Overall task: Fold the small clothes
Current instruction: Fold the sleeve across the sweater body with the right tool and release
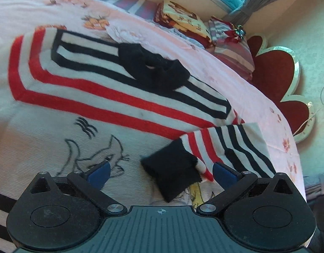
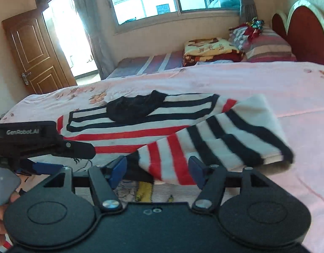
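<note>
The fingers [image 1: 99,174] of the left gripper [image 1: 159,172] are spread wide and hold nothing. The black cuff [image 1: 172,179] of the folded-over sleeve [image 1: 223,147] lies in the gap between them, nearer the right-hand finger; contact with either pad cannot be confirmed.

The fingers [image 2: 117,170] of the right gripper [image 2: 157,169] are likewise spread wide. The sleeve [image 2: 214,139] passes between and ahead of them, its red-striped portion in the gap and its black-striped portion extending beyond the right-hand finger. No clamping is visible.

The sweater [image 1: 98,97], white with red and black stripes, lies spread flat on the pink bedsheet [image 1: 235,67], directly ahead of both pairs of fingers. Its black collar [image 1: 153,67] sits farther ahead, beyond the stripes. A line-drawn print [image 1: 94,156] on the sweater front lies just ahead of the left gripper's left-hand finger.

In the right wrist view, the left gripper [image 2: 46,164] appears to the left of the right gripper's fingers, low over the sweater [image 2: 130,130].

Well beyond the fingers, a folded blanket [image 2: 210,48] and a striped pillow [image 2: 265,48] rest near the red headboard [image 2: 305,31].
</note>
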`<move>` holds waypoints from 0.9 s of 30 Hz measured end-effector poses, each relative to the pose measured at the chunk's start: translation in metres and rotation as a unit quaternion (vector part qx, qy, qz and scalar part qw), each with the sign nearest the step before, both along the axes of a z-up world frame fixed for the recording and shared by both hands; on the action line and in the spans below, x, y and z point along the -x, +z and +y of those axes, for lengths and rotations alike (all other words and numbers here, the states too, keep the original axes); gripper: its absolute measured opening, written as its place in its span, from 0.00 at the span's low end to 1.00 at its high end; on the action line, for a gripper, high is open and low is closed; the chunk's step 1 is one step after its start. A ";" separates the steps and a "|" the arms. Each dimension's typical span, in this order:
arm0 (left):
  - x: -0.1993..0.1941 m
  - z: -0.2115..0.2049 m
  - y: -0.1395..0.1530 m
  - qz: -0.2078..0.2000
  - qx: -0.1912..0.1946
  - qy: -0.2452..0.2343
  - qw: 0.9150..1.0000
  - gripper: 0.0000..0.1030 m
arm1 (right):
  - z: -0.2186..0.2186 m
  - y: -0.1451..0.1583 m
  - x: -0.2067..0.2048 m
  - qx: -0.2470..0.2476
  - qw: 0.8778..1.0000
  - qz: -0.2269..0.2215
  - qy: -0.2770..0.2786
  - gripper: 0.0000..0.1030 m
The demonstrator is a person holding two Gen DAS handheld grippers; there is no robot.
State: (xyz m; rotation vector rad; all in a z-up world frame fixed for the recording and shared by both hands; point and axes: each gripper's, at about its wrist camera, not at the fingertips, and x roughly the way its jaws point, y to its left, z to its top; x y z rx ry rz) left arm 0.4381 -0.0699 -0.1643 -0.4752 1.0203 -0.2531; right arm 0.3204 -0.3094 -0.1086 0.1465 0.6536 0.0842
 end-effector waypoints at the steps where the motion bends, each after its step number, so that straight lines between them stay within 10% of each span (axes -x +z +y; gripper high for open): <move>1: -0.001 -0.005 -0.005 0.005 0.014 0.000 1.000 0.99 | -0.007 0.000 0.008 0.004 1.000 -0.001 -0.009 0.68; 9: -0.008 -0.031 -0.025 0.024 0.074 -0.001 0.997 0.67 | -0.052 -0.021 0.037 0.009 0.996 0.023 -0.090 0.69; 13: -0.011 -0.038 -0.029 0.031 0.090 0.006 0.995 0.13 | -0.064 -0.032 0.034 0.010 0.993 0.031 -0.115 0.69; 21: -0.013 -0.012 0.015 -0.055 0.083 0.043 0.994 0.04 | -0.068 -0.046 0.005 0.022 0.991 0.044 -0.123 0.66; 27: -0.017 0.050 0.041 -0.094 0.045 0.085 0.991 0.04 | -0.055 -0.051 -0.022 0.030 0.993 0.055 -0.104 0.45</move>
